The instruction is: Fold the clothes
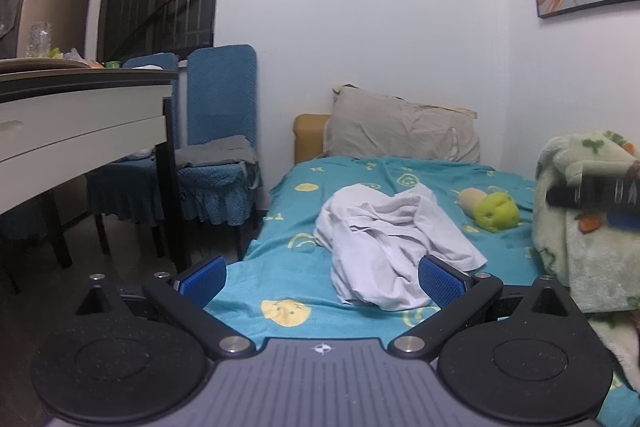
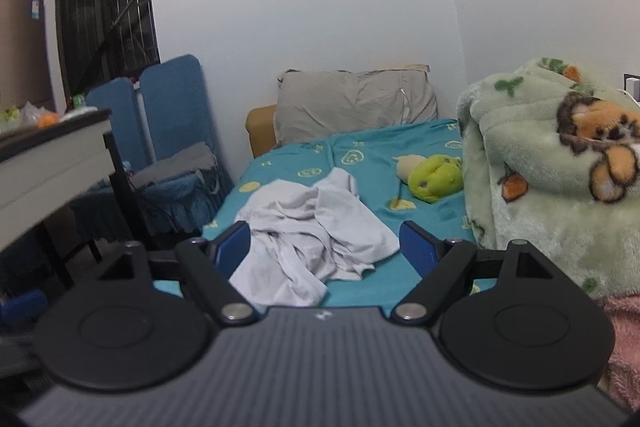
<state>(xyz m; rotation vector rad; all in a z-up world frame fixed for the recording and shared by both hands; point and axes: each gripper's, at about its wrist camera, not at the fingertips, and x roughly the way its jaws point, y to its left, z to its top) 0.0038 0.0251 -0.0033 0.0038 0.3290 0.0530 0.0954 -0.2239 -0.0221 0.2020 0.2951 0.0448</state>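
Note:
A crumpled white garment (image 1: 384,243) lies in a heap on the teal bed sheet (image 1: 280,267); it also shows in the right wrist view (image 2: 312,239). My left gripper (image 1: 322,279) is open and empty, held back from the garment's near edge. My right gripper (image 2: 324,247) is open and empty, also short of the garment. The right gripper shows blurred at the right edge of the left wrist view (image 1: 596,195).
A green plush toy (image 1: 494,213) lies right of the garment. A grey pillow (image 1: 400,135) rests at the head of the bed. A green fleece blanket (image 2: 552,167) is piled on the right. A white table (image 1: 80,115) and blue chairs (image 1: 216,163) stand left.

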